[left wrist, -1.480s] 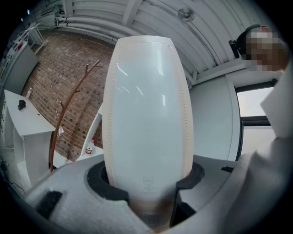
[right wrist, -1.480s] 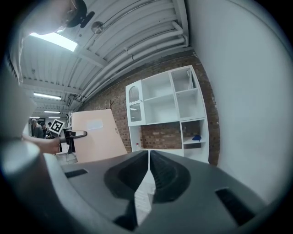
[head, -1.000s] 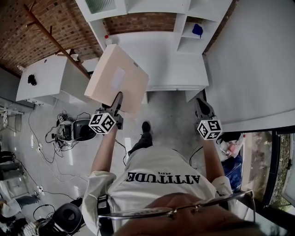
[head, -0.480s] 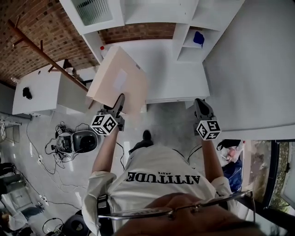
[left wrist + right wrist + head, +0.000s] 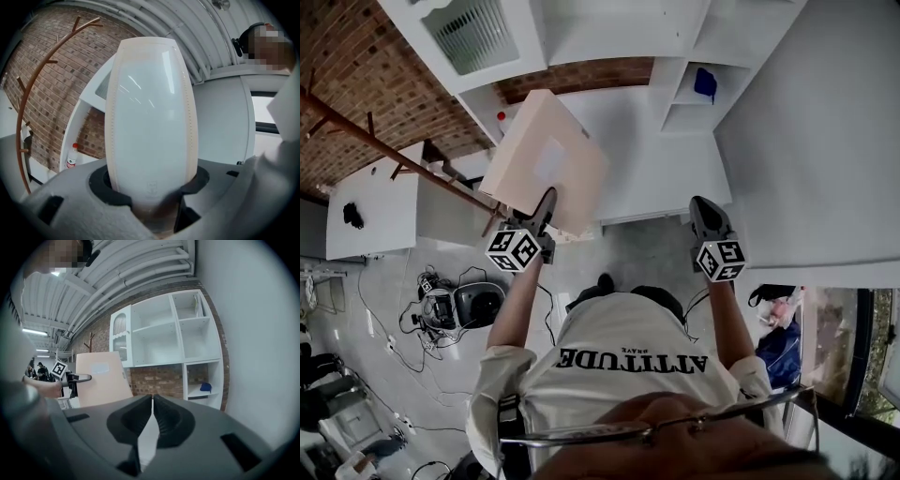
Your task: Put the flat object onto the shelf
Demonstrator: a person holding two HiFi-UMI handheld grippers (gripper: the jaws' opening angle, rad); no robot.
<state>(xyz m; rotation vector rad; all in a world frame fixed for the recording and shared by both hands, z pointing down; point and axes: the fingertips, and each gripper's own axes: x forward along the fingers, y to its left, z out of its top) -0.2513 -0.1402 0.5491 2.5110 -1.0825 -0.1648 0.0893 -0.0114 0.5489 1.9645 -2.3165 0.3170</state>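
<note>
Fingers (image 5: 97,183) of left gripper (image 5: 546,200) clamped on board (image 5: 546,159) edge, near shelf (image 5: 670,80). Right gripper (image 5: 152,404) fingers together, empty.

Left arm (image 5: 511,314) stretched forward; left gripper (image 5: 547,199) roughly level, jaws clamped on the near edge of the flat board (image 5: 546,155). Right arm (image 5: 728,319) stretched forward alongside, well apart from the left; right gripper (image 5: 702,202) tipped slightly down, jaws pressed together, nothing between them
</note>
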